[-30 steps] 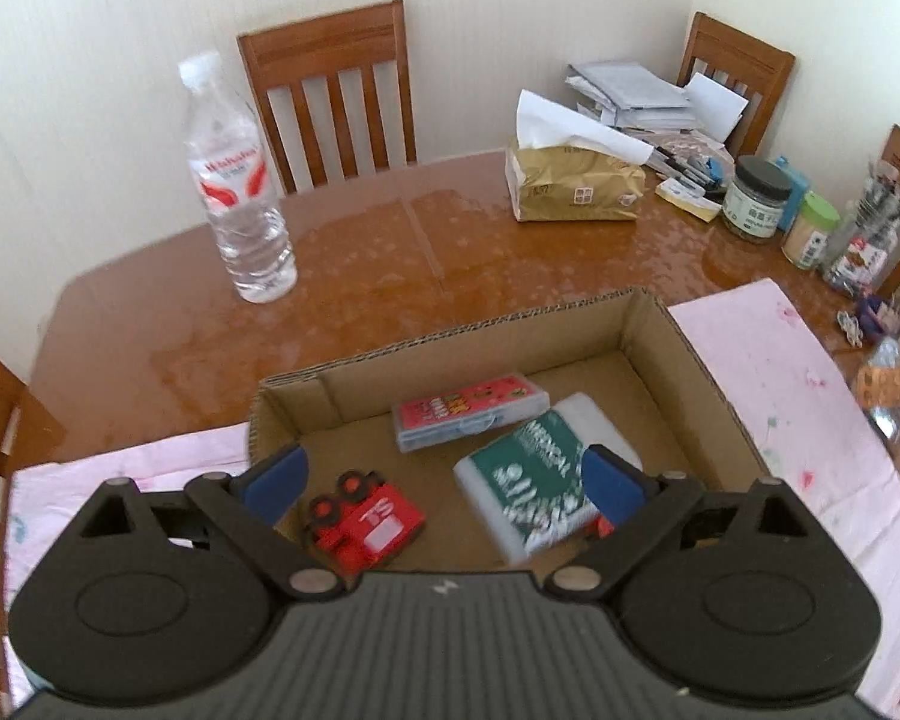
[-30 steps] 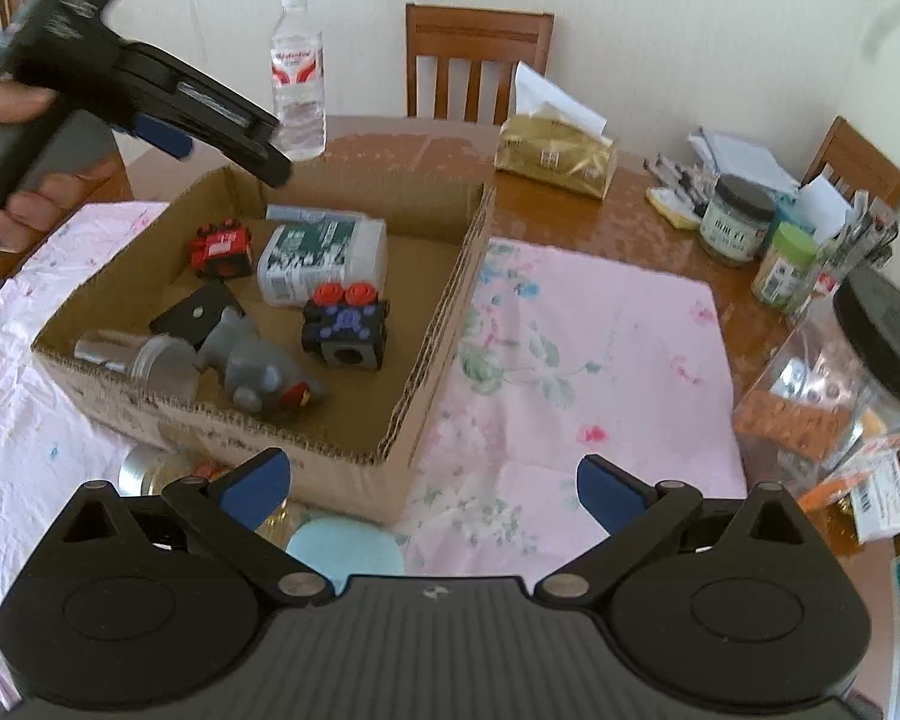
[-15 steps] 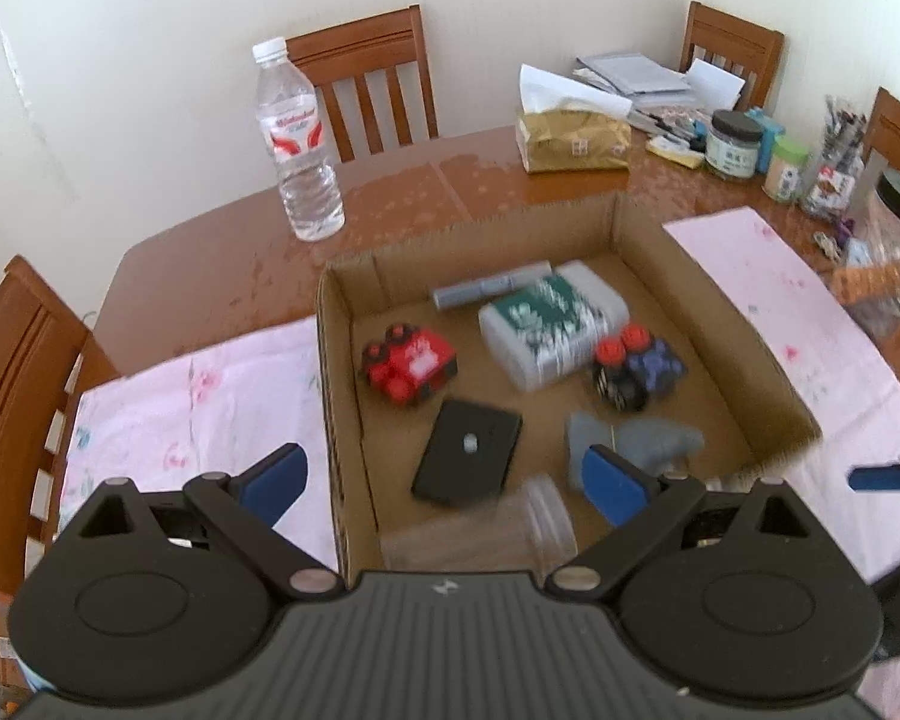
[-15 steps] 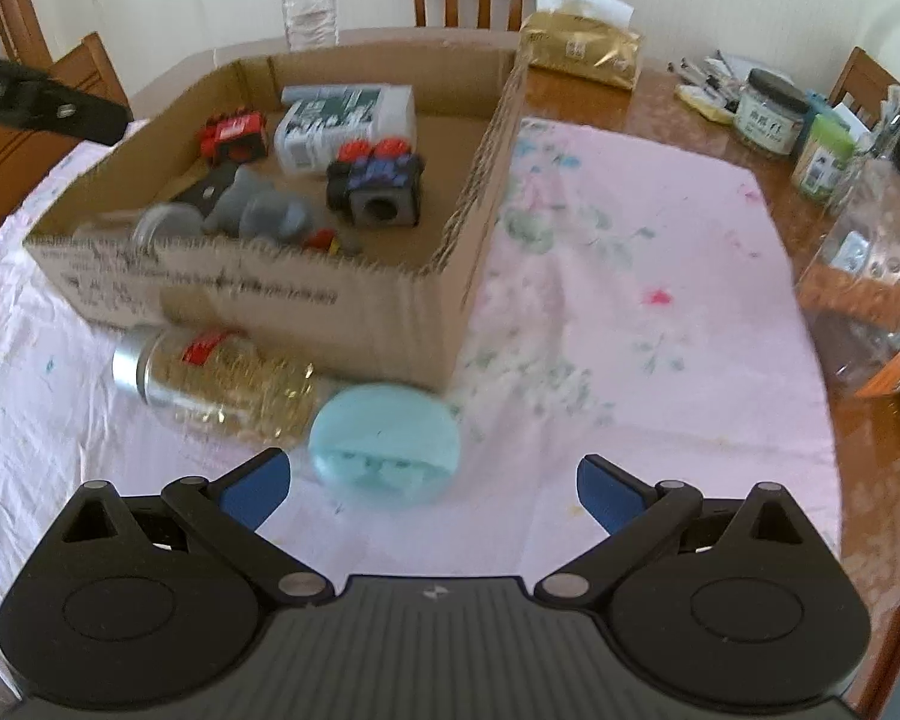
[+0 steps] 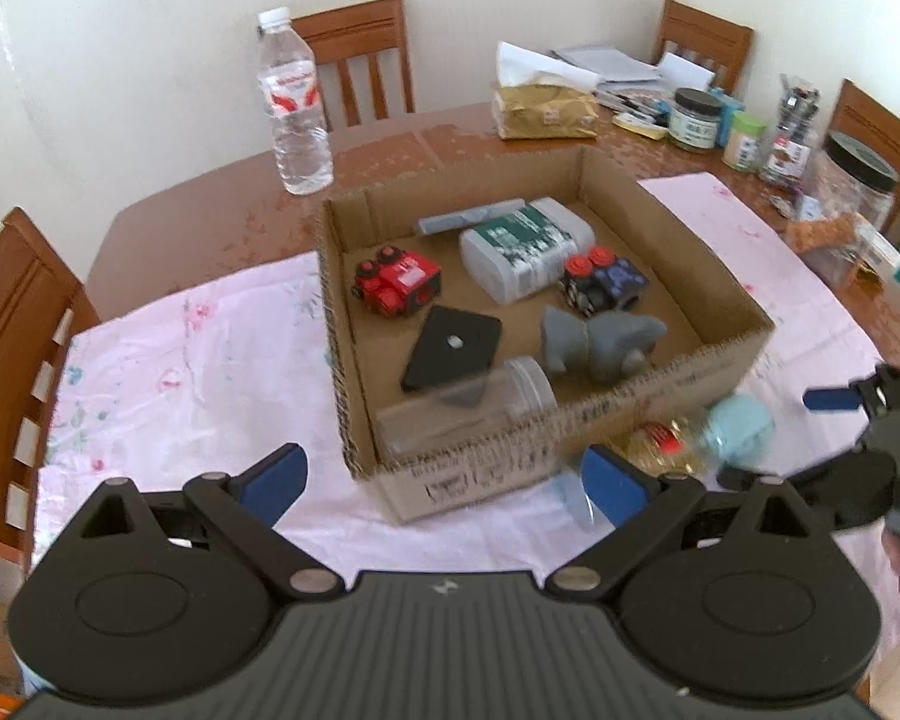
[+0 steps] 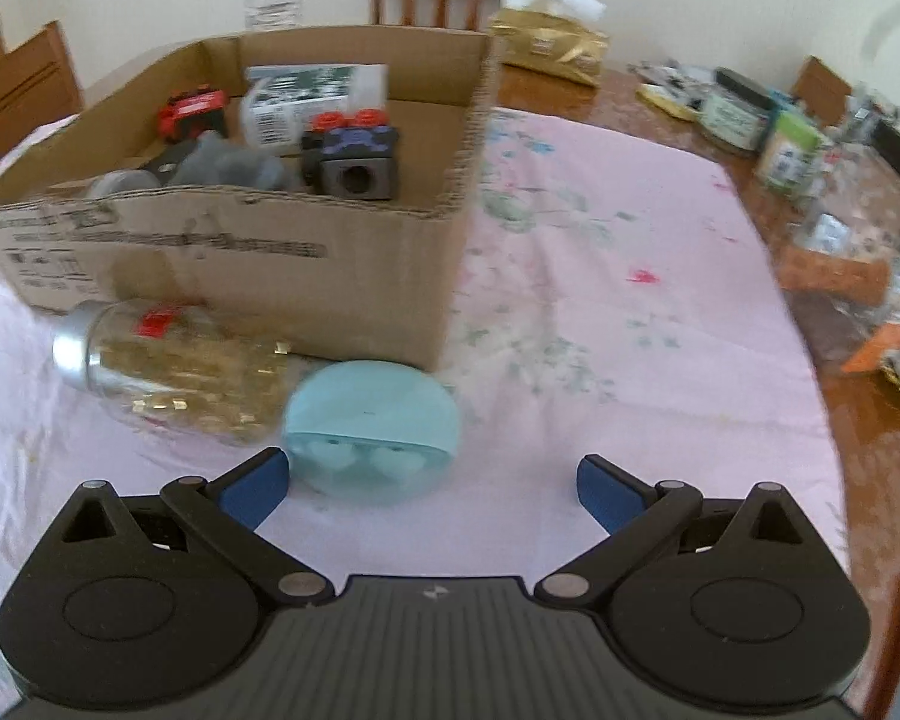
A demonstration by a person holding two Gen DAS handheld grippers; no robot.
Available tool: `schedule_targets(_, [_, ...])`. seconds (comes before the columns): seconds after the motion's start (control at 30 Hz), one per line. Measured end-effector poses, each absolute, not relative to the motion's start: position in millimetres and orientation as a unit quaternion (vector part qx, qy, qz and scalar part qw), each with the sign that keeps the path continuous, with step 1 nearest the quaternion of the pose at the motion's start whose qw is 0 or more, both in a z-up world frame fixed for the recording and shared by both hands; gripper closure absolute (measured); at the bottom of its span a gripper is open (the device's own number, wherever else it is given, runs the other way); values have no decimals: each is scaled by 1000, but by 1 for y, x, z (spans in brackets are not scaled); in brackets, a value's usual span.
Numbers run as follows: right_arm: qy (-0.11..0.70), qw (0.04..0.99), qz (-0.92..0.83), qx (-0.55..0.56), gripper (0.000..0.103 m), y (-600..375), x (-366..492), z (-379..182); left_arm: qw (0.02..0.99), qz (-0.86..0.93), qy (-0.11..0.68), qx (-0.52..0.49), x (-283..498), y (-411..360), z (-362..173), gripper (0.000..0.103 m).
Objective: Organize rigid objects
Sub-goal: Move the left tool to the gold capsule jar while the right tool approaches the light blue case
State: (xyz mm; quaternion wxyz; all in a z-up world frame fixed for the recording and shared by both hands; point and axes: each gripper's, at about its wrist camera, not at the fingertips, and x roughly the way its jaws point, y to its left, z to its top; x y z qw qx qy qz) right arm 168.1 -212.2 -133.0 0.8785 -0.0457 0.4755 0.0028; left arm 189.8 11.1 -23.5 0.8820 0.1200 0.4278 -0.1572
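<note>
Right wrist: teal case [image 6: 371, 420] nearer now

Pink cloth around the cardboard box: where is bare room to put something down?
Free: the pink cloth right of the cardboard box, up to the jars, and the cloth left of the box. Crowded: in front of the box, where the gold-filled bottle and the light blue case lie.
</note>
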Motion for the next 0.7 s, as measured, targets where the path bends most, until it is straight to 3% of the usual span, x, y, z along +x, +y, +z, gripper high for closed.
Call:
schedule_targets(0.43, [493, 869, -27, -16, 0, -248, 155, -132, 873, -150, 450, 111, 168, 5, -43, 5])
schedule_targets(0.7, [503, 863, 34, -38, 0, -254, 154, -132, 858, -148, 485, 83, 164, -37, -79, 5])
